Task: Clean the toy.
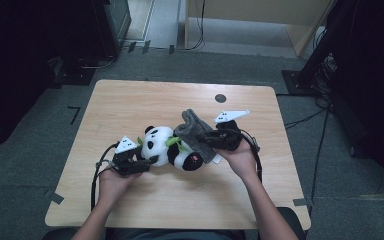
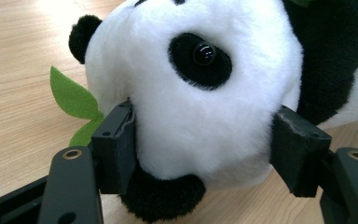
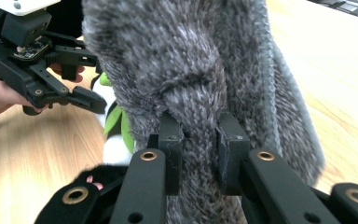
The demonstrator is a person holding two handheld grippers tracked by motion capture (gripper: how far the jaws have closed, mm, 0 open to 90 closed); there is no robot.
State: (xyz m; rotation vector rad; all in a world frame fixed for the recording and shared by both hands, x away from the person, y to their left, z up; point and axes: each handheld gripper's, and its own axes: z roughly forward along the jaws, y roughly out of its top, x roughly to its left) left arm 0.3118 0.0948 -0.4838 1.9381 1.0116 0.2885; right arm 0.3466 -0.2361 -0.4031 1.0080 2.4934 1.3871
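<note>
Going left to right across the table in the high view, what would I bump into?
Left tool → plush panda → grey fuzzy cloth → right tool, though cloth and right tool overlap somewhat.

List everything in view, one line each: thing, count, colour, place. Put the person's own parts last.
Plush panda toy: one, black and white, lying mid-table, head between the left gripper's jaws.
Green felt leaves: a few, green, beside the panda's head and at its body.
Fuzzy grey knitted cloth: one, grey, draped over the panda's body, pinched by the right gripper.
Wooden table: one, light wood, centre.
Round black mark: one, black, on the table's far side.
Left gripper: one, black, clamped on the panda's head.
Right gripper: one, black, shut on the cloth.
Hands: two, at the near edge.
</note>
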